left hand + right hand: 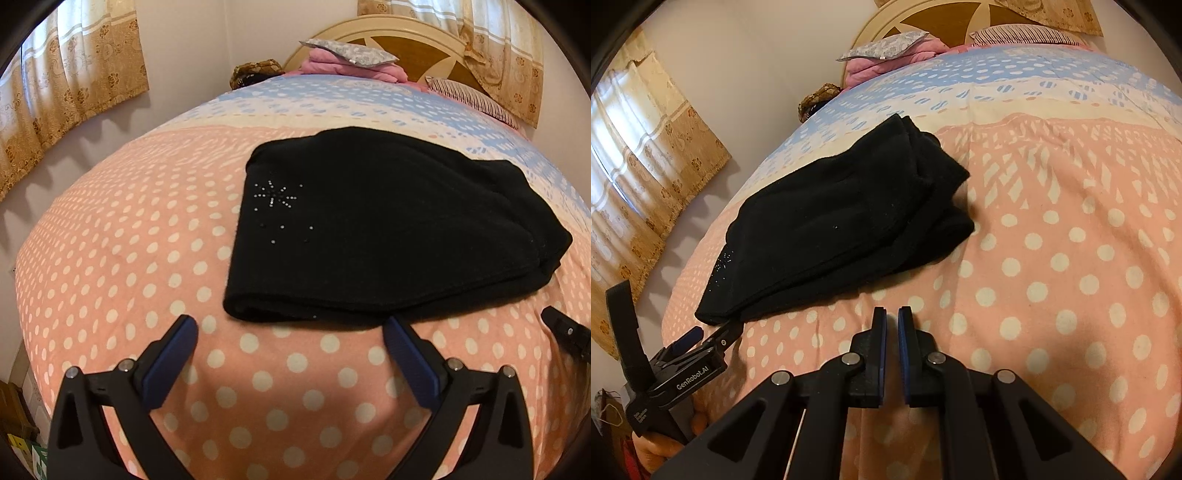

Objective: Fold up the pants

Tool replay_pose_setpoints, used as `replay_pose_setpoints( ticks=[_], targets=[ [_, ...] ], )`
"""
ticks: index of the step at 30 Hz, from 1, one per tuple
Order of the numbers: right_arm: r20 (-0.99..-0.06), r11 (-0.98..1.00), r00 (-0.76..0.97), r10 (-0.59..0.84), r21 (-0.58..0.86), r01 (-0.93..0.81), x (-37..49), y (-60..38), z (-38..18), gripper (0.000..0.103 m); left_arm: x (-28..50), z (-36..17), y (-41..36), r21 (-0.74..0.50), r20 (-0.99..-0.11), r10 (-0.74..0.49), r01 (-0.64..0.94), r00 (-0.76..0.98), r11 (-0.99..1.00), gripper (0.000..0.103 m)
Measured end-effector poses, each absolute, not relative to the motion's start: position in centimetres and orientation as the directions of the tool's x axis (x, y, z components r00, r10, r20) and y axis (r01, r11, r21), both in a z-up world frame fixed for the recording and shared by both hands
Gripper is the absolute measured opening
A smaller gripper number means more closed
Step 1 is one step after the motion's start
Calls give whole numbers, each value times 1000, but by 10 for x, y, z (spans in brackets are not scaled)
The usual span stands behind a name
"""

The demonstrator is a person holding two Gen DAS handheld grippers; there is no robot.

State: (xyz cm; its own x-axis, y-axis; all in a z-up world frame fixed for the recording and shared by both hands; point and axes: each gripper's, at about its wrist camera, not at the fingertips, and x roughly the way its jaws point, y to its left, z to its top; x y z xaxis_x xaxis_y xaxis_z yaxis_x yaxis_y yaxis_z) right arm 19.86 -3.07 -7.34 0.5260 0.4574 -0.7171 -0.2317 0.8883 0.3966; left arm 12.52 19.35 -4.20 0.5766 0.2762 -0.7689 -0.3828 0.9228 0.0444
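Spread wide over the dotted pink bedspread (110, 258), the left gripper (291, 328) holds nothing between its 2 blue pads; its right finger tip sits at the near fold edge of the black pants (388, 221), though whether it touches the cloth is hard to tell. Those pants lie folded into a flat bundle just ahead, a rhinestone motif (279, 199) on top. Beside it, the right gripper (892, 314) is pinched almost closed on nothing, hovering above the bedspread with the pants (842, 225) up and to its left, apart.
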Motion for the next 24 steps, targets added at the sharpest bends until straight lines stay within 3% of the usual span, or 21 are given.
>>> replay_pose_setpoints(
  ticks=[16,19,22,24],
  targets=[
    [-762,935,543,353,271,-228,196,-15,-71,13,122,-42,176,168,-713,385,-390,586,905,103],
    [-768,941,545,336,243,-237,193,-13,-69,18,115,-39,174,160,-705,378,-384,600,909,103],
    [-767,942,549,332,245,-228,179,-17,-61,29,94,-29,167,129,-715,317,-329,623,936,103],
    [-729,927,574,374,308,-214,161,-22,-51,54,73,-19,158,98,-699,269,-283,663,954,103]
  ],
)
